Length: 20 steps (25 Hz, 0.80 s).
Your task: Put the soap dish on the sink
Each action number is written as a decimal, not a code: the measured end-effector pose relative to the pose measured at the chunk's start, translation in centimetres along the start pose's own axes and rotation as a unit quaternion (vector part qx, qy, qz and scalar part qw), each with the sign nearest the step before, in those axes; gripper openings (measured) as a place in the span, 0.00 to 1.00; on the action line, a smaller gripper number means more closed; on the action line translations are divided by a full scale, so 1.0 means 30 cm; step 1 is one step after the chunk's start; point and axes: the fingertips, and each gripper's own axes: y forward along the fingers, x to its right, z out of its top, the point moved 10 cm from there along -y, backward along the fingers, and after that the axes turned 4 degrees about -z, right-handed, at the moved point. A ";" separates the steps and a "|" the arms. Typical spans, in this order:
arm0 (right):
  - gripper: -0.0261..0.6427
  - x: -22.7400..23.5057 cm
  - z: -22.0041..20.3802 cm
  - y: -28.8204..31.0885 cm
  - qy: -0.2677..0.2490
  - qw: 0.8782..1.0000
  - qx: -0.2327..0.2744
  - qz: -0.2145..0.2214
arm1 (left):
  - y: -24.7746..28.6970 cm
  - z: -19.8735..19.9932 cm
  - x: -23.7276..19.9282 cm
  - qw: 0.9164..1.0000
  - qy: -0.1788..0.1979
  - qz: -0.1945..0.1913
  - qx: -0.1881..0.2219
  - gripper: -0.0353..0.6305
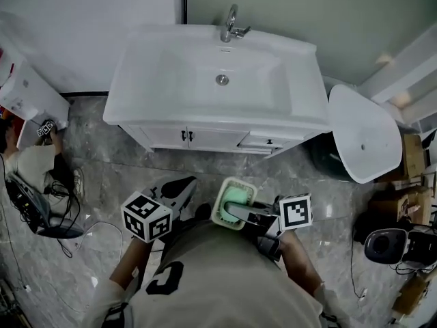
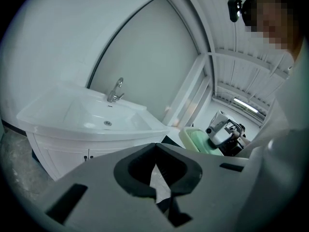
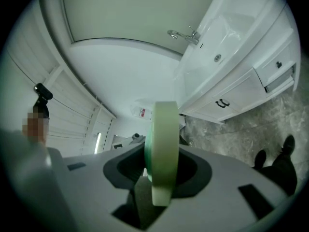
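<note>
While the pale green rectangular plastic soap dish [image 1: 229,191] sits pinched edge-on between the 2 fingers of the right gripper [image 1: 237,215], it hangs over the grey marble floor [image 1: 102,176], well apart from the white ceramic sink [image 1: 300,98]. Judging by this, only the pickup is done; carrying and placing are left. The left gripper [image 1: 183,187] has its fingers pressed together, empty.

Glossy white sink [image 1: 136,96], shiny metal tap [image 1: 231,24], matt green plastic soap dish [image 1: 232,195].
</note>
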 end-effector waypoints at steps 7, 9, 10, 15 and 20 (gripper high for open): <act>0.26 0.068 0.046 -0.100 0.025 0.999 0.043 0.004 | 0.149 0.036 0.033 0.999 0.012 -0.029 -0.024 0.08; 0.26 0.081 0.064 -0.137 0.028 0.998 0.055 0.005 | 0.199 0.055 0.052 0.999 0.017 -0.035 -0.031 0.08; 0.26 0.088 0.074 -0.153 0.029 0.998 0.060 0.007 | 0.223 0.065 0.061 0.998 0.020 -0.038 -0.035 0.08; 0.26 0.120 0.133 -0.236 0.022 0.997 0.073 0.008 | 0.334 0.116 0.112 0.997 0.031 -0.054 -0.042 0.08; 0.26 0.158 0.196 -0.335 0.017 0.996 0.087 0.018 | 0.445 0.153 0.171 0.997 0.043 -0.048 -0.049 0.08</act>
